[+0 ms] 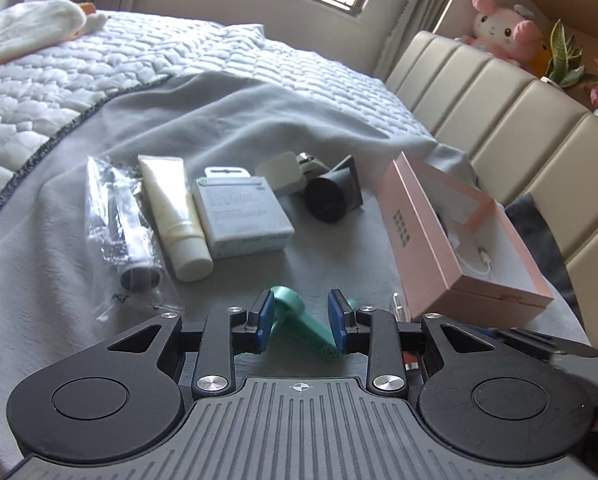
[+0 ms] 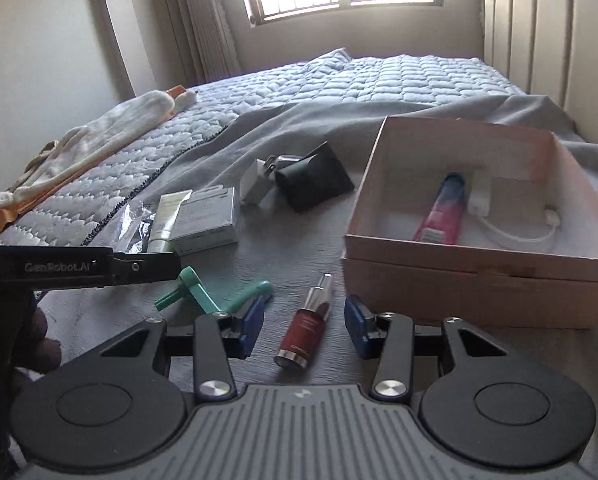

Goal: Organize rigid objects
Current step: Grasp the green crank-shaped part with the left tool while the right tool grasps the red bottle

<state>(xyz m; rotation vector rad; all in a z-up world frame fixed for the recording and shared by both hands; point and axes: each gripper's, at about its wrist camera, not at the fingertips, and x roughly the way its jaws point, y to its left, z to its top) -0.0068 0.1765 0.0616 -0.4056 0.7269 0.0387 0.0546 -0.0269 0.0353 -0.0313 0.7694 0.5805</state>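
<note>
Right wrist view: pink box (image 2: 475,276) just ahead on right, open on top. Red bottle (image 2: 307,330) flat on gray blanket (image 2: 299,248), between wide-apart fingers of right gripper (image 2: 304,330), pointing up toward box. Left gripper (image 1: 301,320) also apart, around green razor (image 1: 299,324) lying slantwise.

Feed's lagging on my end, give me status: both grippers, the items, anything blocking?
Left gripper open, straddling green tool. Right gripper open around red bottle. Pink box beside it, open. Nothing blocking.
</note>
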